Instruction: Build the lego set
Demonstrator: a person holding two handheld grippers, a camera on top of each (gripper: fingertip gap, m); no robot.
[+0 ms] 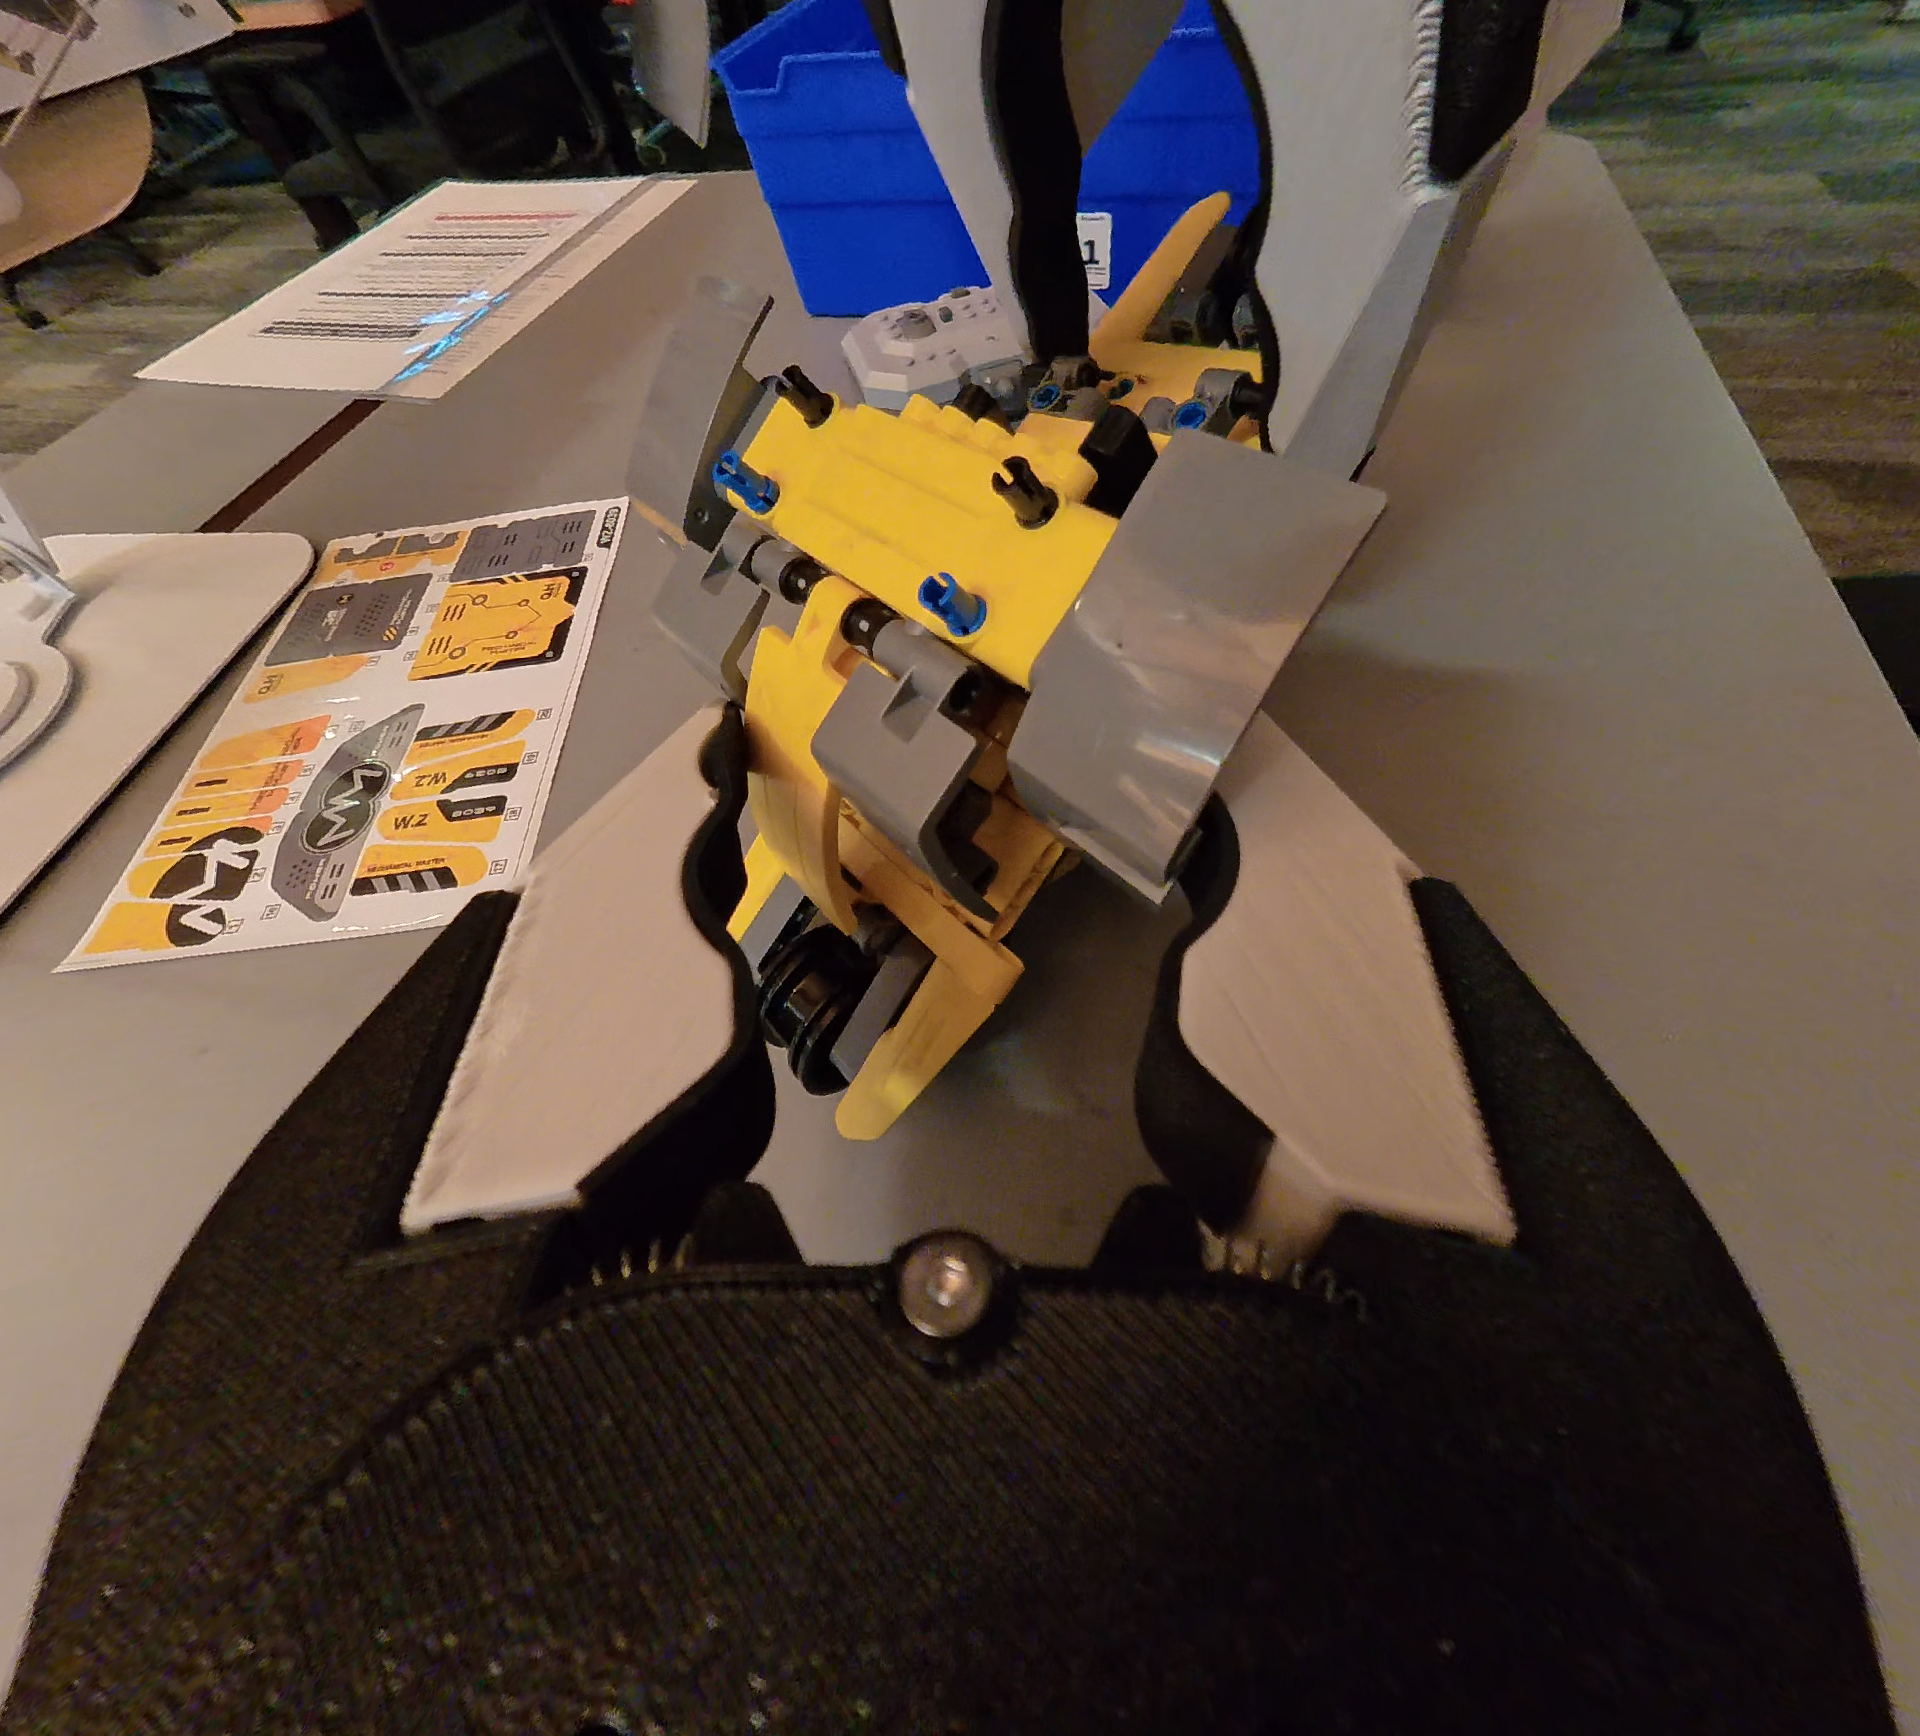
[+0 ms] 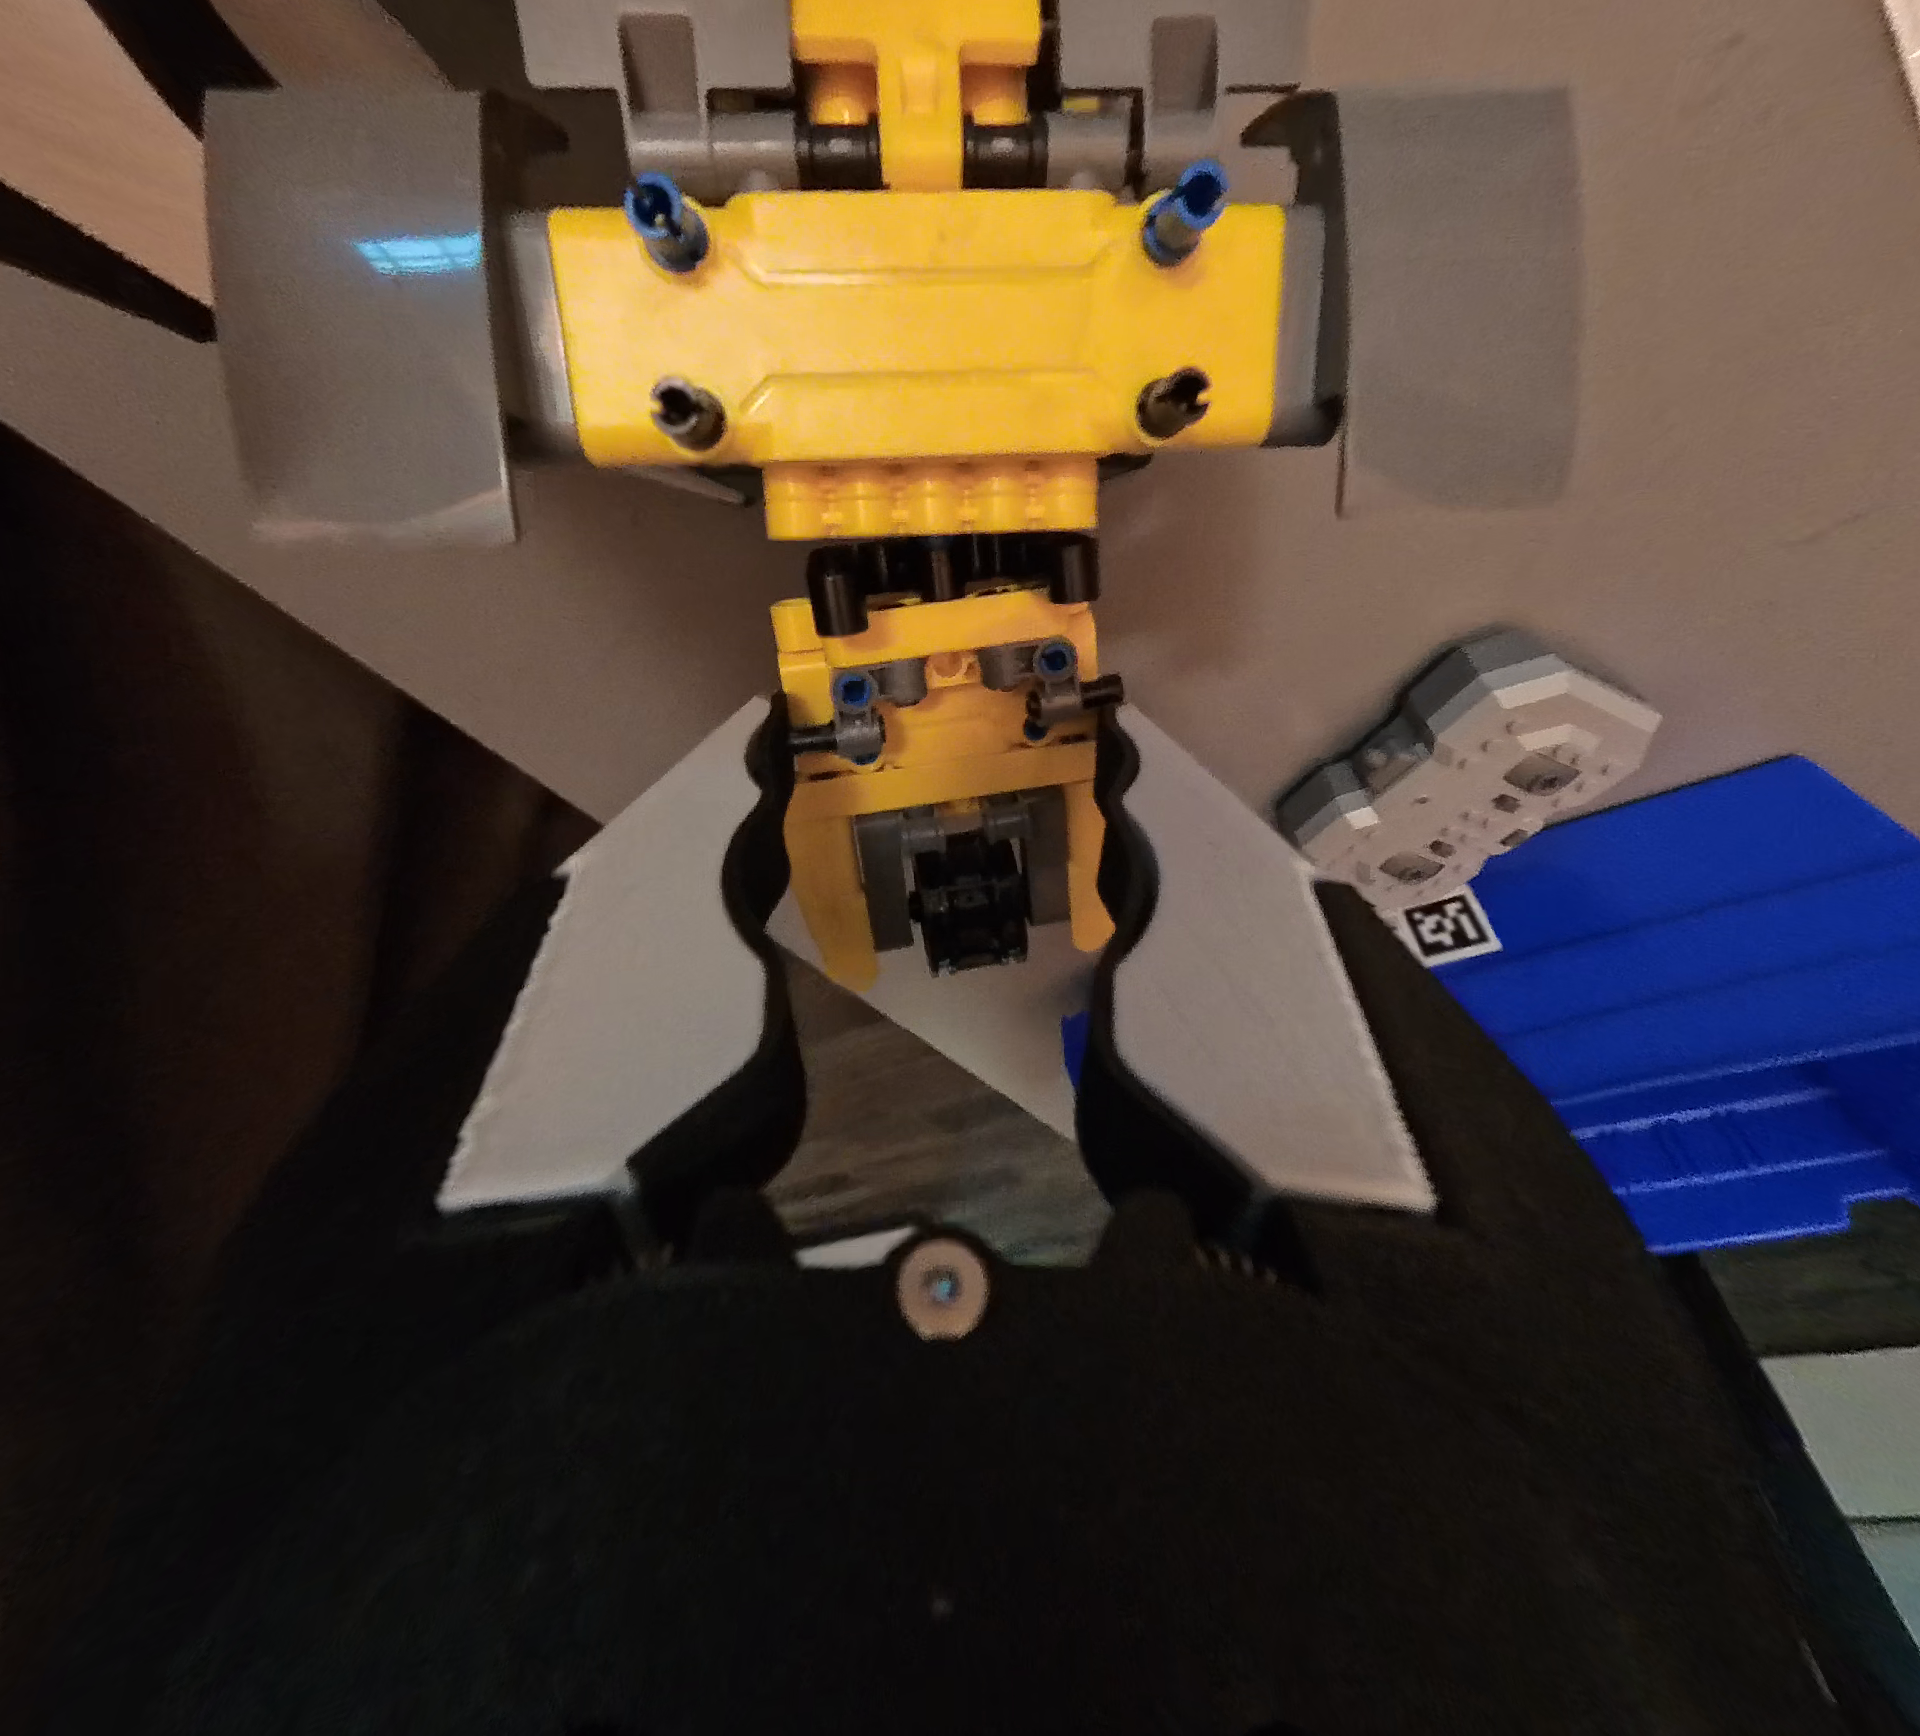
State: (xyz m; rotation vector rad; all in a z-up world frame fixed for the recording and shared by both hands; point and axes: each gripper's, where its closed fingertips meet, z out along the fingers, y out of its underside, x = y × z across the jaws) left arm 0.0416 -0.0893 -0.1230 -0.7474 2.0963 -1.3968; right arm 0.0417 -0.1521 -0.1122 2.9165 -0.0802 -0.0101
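At nine o'clock on the table [image 1: 1558,543] lies a sticker sheet [image 1: 343,741]. In the middle, the left gripper [image 1: 956,813] grasps one end of the yellow toy model [image 1: 914,543], and the right gripper [image 2: 940,751] clamps the other end. At three o'clock sits a blue bin [image 2: 1662,1011]; pulling apart could snap the toy.

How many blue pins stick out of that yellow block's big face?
2: one at one far corner of the yellow block, one at the other. Smaller blue pins sit elsewhere.
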